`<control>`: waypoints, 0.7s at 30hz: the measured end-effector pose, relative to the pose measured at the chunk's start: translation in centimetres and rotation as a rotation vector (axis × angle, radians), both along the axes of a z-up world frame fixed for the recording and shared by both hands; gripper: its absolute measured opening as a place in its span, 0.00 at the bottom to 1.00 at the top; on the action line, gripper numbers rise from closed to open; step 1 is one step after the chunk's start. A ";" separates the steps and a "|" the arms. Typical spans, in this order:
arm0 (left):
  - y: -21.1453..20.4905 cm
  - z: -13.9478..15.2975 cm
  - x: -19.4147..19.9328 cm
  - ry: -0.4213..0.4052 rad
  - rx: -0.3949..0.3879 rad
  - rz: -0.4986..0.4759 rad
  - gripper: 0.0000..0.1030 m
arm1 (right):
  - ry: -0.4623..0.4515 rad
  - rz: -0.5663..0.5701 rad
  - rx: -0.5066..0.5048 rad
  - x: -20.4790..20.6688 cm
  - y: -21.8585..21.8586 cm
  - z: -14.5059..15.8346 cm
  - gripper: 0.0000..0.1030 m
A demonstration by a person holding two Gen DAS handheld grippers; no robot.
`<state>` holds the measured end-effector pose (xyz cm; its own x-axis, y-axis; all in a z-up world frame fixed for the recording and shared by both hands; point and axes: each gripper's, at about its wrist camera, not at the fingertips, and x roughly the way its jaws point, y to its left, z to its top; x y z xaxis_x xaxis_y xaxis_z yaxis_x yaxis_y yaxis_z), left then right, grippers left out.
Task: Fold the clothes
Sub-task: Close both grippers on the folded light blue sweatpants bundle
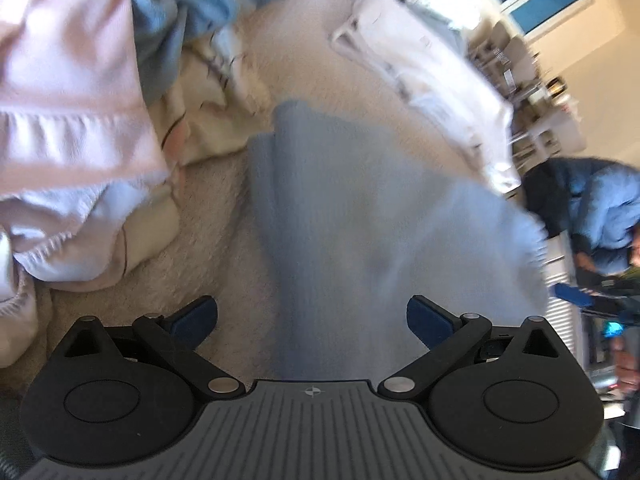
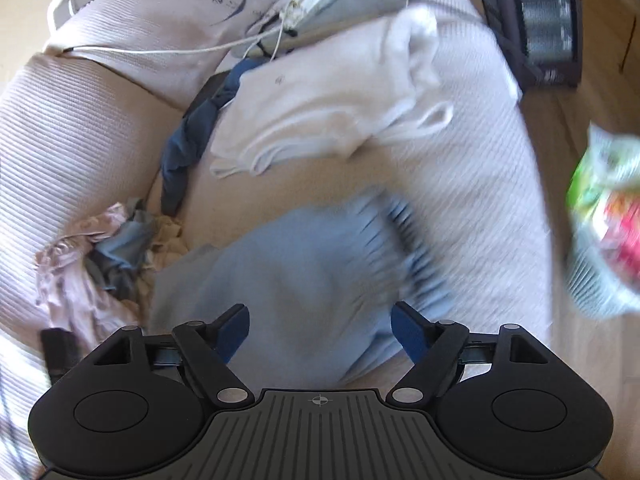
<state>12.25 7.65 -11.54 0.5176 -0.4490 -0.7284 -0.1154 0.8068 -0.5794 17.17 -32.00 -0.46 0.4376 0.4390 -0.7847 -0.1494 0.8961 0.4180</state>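
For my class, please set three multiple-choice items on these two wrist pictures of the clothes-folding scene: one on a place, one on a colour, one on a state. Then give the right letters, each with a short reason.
1. In the right wrist view, where does the white folded garment lie relative to the light blue garment?
A. beyond it, farther from the camera
B. beneath it
C. between the fingers

2. What colour are the pads on the fingers?
A. red
B. dark blue
C. yellow

3. How does the right hand-held gripper stand?
A. shut on the garment
B. shut on nothing
C. open, pads apart

Answers:
1. A: the white folded garment sits above the light blue garment in the picture.
2. B: the pads are dark blue.
3. C: the right hand-held gripper has its fingers wide apart, pressing nothing.
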 end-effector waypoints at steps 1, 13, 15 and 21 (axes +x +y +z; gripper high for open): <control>0.2 0.3 0.0 -0.008 -0.019 0.004 0.99 | -0.009 0.012 -0.003 0.2 -0.3 0.1 0.78; -0.6 -1.1 2.3 0.043 -0.038 0.016 0.99 | -0.031 0.229 -0.132 4.4 0.6 -2.0 0.87; -1.3 -1.5 2.6 0.045 0.005 0.005 0.99 | 0.009 0.240 -0.138 5.1 0.9 -3.2 0.87; -2.7 -1.9 3.3 0.026 0.121 -0.064 0.99 | 0.081 0.219 -0.160 5.3 1.8 -6.7 0.90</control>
